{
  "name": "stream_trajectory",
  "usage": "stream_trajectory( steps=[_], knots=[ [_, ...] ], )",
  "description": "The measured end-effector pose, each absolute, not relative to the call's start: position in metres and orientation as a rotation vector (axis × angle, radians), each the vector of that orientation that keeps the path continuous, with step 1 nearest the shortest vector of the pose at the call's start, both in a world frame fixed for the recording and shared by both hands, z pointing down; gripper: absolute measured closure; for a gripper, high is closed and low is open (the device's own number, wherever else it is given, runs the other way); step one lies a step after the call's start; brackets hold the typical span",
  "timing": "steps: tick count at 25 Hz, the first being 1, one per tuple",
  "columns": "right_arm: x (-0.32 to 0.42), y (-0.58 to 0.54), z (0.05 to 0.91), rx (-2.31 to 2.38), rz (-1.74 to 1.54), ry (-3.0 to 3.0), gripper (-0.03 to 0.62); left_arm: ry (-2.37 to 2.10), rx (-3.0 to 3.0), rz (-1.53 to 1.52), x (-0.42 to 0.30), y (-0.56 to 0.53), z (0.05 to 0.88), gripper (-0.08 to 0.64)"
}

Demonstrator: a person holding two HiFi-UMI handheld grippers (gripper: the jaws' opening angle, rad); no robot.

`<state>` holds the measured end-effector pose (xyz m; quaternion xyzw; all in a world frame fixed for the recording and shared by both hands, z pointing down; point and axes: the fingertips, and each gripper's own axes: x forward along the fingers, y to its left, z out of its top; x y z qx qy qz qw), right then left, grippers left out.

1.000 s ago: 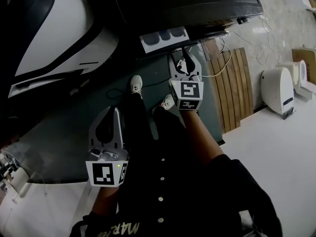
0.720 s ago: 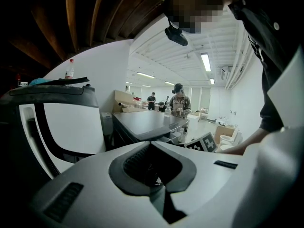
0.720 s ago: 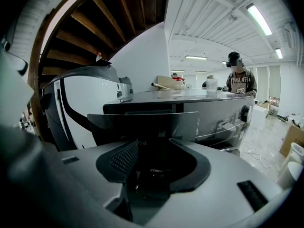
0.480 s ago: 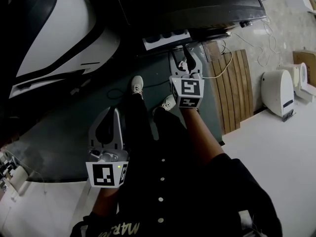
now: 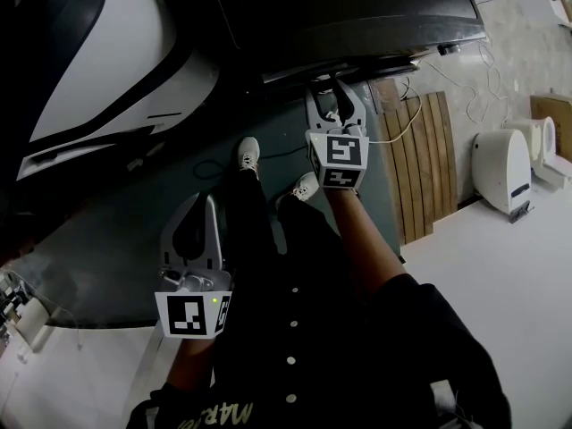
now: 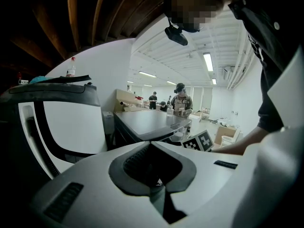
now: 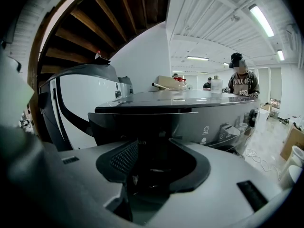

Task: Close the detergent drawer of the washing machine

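Along the front edge of the dark grey washing machine (image 5: 357, 7): white plastic detergent drawer (image 5: 299, 71), only a thin pale strip showing (almost flush). Right hand-held gripper (image 5: 337, 92): jaws slightly apart, clamping nothing, tips just at the drawer front. Left hand-held gripper (image 5: 204, 206): jaws together, empty, held low, well apart from the machine.

Letters "MAR" printed on the person's dark shirt (image 5: 331, 365), letters "ea" seen on the washing machine (image 7: 190, 120) front, icon captions there too small to be read.
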<state>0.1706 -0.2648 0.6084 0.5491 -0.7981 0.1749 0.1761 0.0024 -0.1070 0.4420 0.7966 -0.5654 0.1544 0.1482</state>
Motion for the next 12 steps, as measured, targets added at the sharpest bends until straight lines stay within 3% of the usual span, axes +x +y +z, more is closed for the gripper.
stream_trajectory(
  steps=[12],
  knots=[
    [0.167, -0.281, 0.607, 1.560, 0.493, -2.249, 0.400, -1.633, 2.283, 0.449, -0.003, -0.115, 0.441, 0.557]
  ],
)
